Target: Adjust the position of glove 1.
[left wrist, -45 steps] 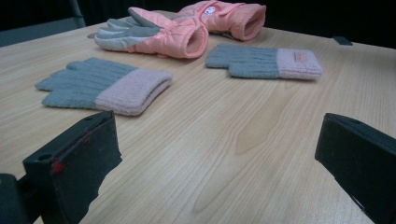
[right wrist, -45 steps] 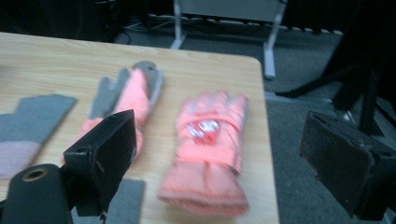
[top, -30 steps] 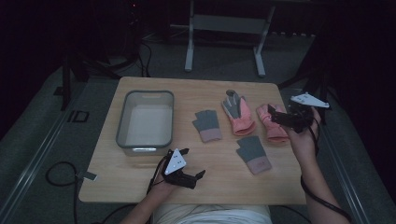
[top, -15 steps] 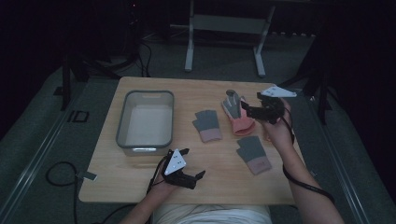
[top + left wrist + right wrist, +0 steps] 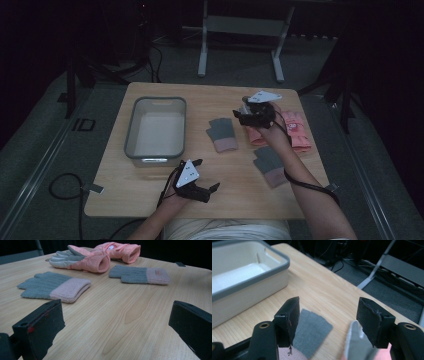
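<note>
We are holding the right gripper (image 5: 244, 116) over the padded pink glove (image 5: 82, 258), grey-palmed and lying mid-table beside its twin (image 5: 296, 129); our jaws have just been closing, are standing partly apart and are gripping nothing. Two knit gloves (image 5: 222, 134) (image 5: 270, 165), grey with pink cuffs, are lying nearby, leaving bare wood toward the bin (image 5: 131, 131). Our left gripper (image 5: 207, 175) is resting wide open and empty near the front edge; the small labels are proving unreadable.

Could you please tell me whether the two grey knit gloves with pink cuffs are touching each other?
Apart. The high view shows bare tabletop between one knit glove and the other knit glove.
</note>
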`<state>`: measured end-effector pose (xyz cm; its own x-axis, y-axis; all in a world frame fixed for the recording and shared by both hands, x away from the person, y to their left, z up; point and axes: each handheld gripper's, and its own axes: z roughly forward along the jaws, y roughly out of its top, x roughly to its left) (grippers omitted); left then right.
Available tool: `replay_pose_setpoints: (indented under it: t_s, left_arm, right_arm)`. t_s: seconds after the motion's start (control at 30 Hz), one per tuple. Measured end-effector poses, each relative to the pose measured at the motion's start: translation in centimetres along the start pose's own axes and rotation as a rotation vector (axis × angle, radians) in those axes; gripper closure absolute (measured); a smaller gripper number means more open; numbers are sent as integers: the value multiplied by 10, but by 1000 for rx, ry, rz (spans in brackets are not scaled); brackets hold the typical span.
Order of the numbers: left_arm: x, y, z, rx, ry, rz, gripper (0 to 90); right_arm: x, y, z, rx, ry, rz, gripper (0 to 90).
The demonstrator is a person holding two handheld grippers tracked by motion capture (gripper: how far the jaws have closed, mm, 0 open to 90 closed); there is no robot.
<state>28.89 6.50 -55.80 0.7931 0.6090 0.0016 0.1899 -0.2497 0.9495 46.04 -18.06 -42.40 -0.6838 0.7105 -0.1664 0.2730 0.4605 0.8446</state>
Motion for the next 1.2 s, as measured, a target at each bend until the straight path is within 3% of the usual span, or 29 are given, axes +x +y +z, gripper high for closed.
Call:
replay_pose_setpoints:
  t_s: [0.23, 0.27, 0.5, 0.67, 0.87, 1.03, 1.1, 1.2]
  left_arm:
    - [0, 0, 0, 2, -3, 3, 0]
    - [0, 0, 0, 1, -3, 2, 0]
    - [0, 0, 0, 0, -4, 4, 0]
    - [0, 0, 0, -2, -5, 4, 0]
    - [0, 0, -1, -4, -7, 3, 0]
    - [1, 0, -1, -7, -11, 0, 0]
    - [1, 0, -1, -9, -10, -2, 0]
    - [1, 0, -1, -10, -10, -4, 0]
  right_arm:
    - [13, -19, 46, 94, 76, -26, 414]
    - [13, -19, 46, 94, 76, -26, 414]
    - [14, -41, 80, 197, 135, 5, 439]
    - [17, -48, 95, 247, 156, 24, 468]
    - [20, -53, 109, 288, 140, 11, 522]
    - [17, -59, 121, 343, 183, 2, 552]
    - [15, -60, 123, 347, 194, 29, 550]
    - [15, -61, 123, 346, 196, 24, 565]
